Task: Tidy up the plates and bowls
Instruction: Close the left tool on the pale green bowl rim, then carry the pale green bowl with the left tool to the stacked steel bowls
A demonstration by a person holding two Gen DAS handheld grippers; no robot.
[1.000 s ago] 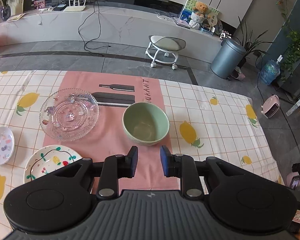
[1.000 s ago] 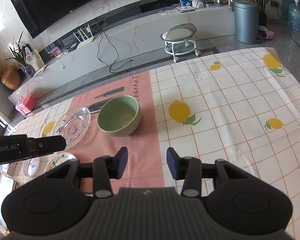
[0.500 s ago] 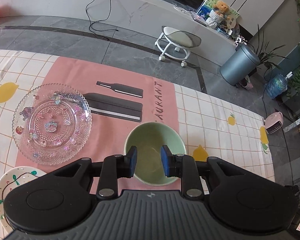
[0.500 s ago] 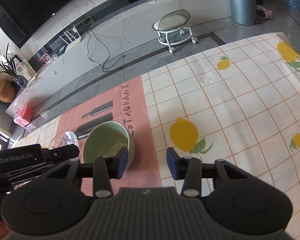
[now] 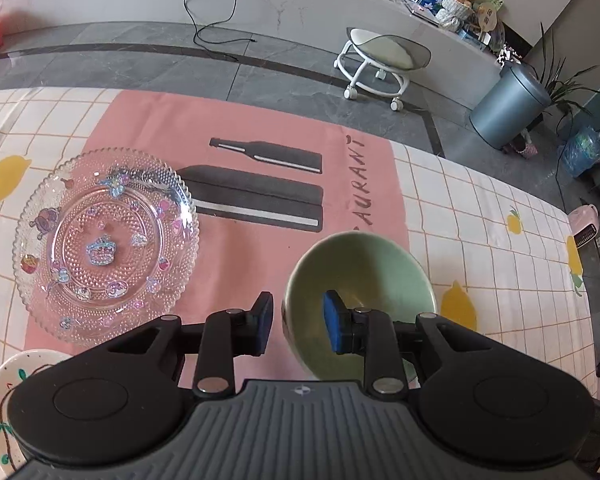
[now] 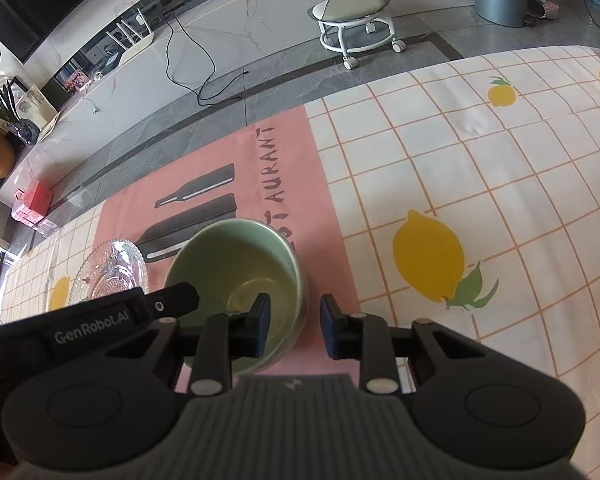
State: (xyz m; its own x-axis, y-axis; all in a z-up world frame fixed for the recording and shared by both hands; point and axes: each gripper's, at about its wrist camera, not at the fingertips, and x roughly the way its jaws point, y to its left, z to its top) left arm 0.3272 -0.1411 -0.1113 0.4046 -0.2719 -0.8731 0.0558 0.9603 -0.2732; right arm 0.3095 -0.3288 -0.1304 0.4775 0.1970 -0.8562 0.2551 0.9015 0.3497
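A green bowl (image 5: 364,276) stands on the pink placemat (image 5: 228,132). My left gripper (image 5: 298,318) is open and straddles the bowl's left rim, one finger inside and one outside. My right gripper (image 6: 292,324) is open and straddles the right rim of the same bowl (image 6: 236,268). A clear patterned glass plate (image 5: 104,244) lies left of the bowl; it also shows in the right wrist view (image 6: 108,276). A white painted plate (image 5: 4,400) lies at the near left, partly hidden by the left gripper.
The table carries a checked lemon-print cloth (image 6: 480,184). Its far edge runs just behind the placemat. Beyond it are a grey floor, a white rolling stool (image 5: 380,64) and a grey bin (image 5: 508,108).
Both grippers moved forward and down onto the green bowl, from short of it to straddling its rims. The bowl and plates stayed in place.
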